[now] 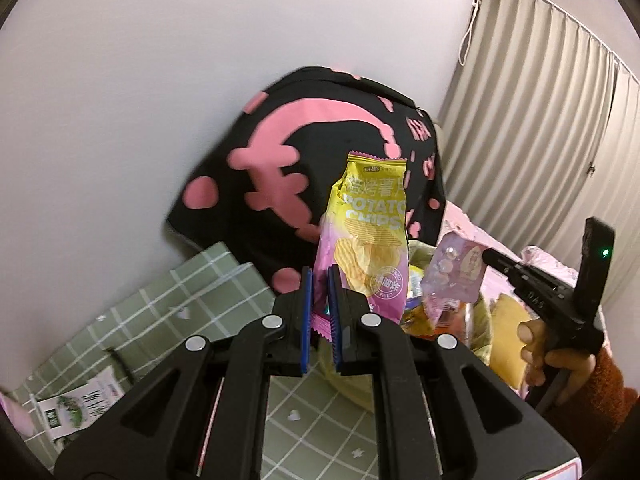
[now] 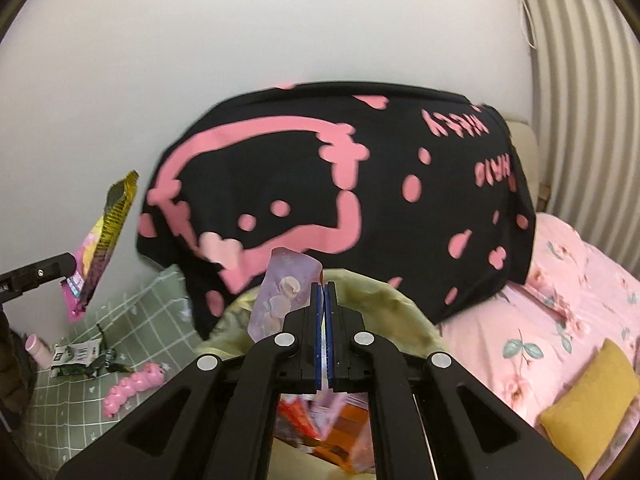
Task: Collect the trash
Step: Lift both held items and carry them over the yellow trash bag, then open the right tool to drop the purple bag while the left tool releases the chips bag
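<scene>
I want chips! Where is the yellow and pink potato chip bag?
The yellow and pink potato chip bag is pinched in the left gripper, held upright before the black and pink cloth.

At the centre of the frame, the left gripper [image 1: 319, 280] is pinching the bottom edge of a yellow and pink potato chips bag [image 1: 366, 236], which is standing upright. At the right edge, a hand [image 1: 554, 360] is holding the right gripper [image 1: 486, 257], which is clamping a pale purple wrapper [image 1: 456, 270]. A black and pink garment [image 1: 280, 160] is filling the background.
</scene>
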Motion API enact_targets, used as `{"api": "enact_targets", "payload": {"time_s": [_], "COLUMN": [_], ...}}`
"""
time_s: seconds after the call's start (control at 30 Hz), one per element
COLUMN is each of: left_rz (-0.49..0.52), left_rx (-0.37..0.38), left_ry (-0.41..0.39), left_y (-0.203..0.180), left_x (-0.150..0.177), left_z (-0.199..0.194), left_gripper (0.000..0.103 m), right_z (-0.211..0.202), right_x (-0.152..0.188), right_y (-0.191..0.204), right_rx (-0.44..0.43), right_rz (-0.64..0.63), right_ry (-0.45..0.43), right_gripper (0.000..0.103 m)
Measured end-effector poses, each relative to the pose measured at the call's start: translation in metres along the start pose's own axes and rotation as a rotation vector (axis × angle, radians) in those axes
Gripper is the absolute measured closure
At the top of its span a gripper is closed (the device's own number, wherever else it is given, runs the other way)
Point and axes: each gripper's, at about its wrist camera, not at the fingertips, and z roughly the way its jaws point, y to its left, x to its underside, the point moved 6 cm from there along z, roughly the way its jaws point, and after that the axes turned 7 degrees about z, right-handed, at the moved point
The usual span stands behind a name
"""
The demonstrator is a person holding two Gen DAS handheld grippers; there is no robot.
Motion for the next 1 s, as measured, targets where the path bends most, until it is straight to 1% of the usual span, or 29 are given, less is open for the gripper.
{"api": "enact_targets", "payload": {"time_s": [0.2,0.37,0.57,0.77,1.0], "left_rz": [0.025,0.033,0.029,0.018,0.031], "left_rx": [0.026,0.037,0.022,0.001,0.007], "left_ry": [0.022,0.025,0.031,0.017,0.036], "left_y": [-0.017,-0.023,-0.020,-0.014,-0.019], "left_x": [-0.003,-0.005,-0.004,-0.007,-0.004], "left_z": [0.018,0.023,0.022,0.017,0.022], "left_gripper": [0.096,0.095,0.096,0.096,0.096], "right_z": [0.005,0.015,0.025,0.029,0.033], "right_x": [0.009,0.019,0.026,0.027,0.036], "right_y": [-0.017,-0.019,-0.014,-0.010,-0.007], "right_rx": [0.023,0.019,0.001,-0.020,-0.034], "right_rz": [0.011,0.009,0.011,0.019,0.022], "right_ry": [0.023,0.053,0.073,0.078,0.099], "right_gripper": [0.099,0.099,0.099,0.099,0.099]}}
